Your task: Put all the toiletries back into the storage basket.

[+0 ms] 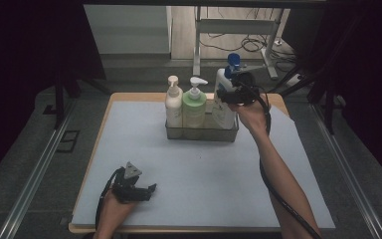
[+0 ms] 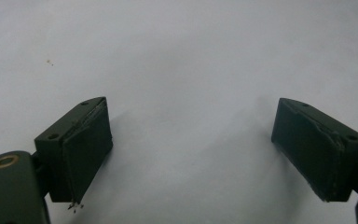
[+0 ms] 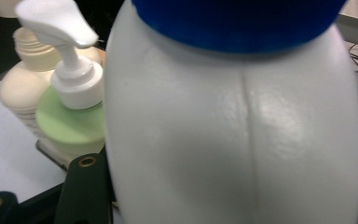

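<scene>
Right gripper [image 1: 227, 95] clamped around a white bottle with blue cap [image 1: 225, 99], upper centre of the frame, at the right end of a metal basket [image 1: 201, 133], left gripper [image 1: 146, 190] spread wide over the grey mat [image 1: 204, 169], lower left.

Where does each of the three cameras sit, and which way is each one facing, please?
High view: above the person's side, looking forward and down on the table; both forearms, left gripper and right gripper show.
Left gripper view: on the left gripper, facing the grey mat; its open jaws show.
Right gripper view: on the right gripper, facing the white bottle; one jaw shows at its side.
Shared: high and right gripper views both show the white, green and cream bottles.
</scene>
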